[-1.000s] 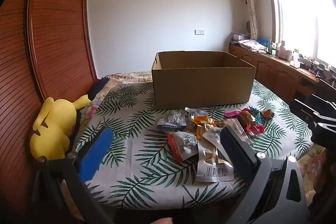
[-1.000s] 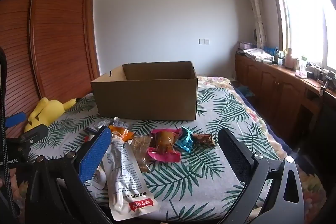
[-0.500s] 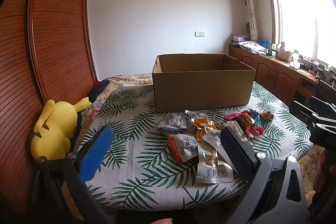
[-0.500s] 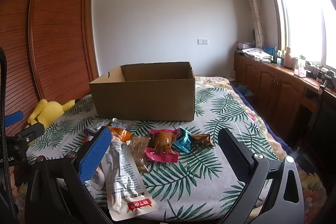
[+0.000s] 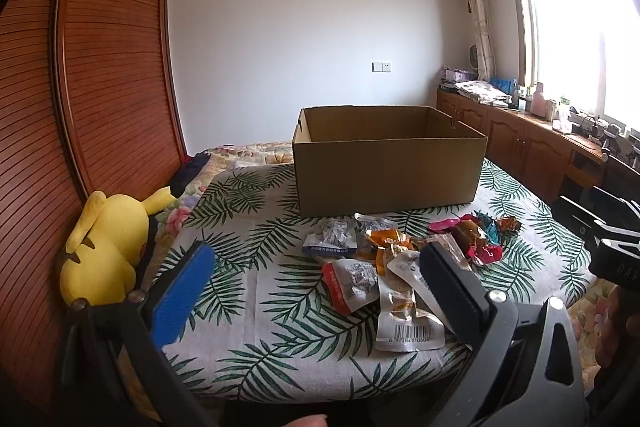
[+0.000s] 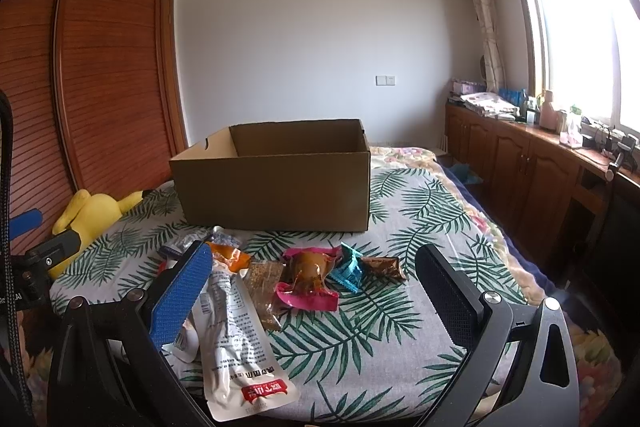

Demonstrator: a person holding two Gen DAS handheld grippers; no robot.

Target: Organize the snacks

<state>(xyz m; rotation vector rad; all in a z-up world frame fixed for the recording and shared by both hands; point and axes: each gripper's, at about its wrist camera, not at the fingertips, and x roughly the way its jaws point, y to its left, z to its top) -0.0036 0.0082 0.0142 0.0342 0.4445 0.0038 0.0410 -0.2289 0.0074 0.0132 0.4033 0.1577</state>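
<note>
Chg vs 1 s ago: both views sit a bit higher/further back; snacks untouched, sorting not begun.
Left hand-held gripper (image 5: 310, 285): jaws wide, empty, hovers at bed edge (image 5: 280, 385).
Right hand-held gripper (image 6: 312, 285): jaws wide, empty.
White pouch (image 6: 236, 339): just ahead, btwn right fingers, near bed edge.
Snack pile (image 5: 392, 251): ahead, mid-bed.
Cardboard box (image 6: 276, 183): beyond pile, open-topped, clear approach.
Yellow plush (image 5: 104, 239): far left, apart.
</note>
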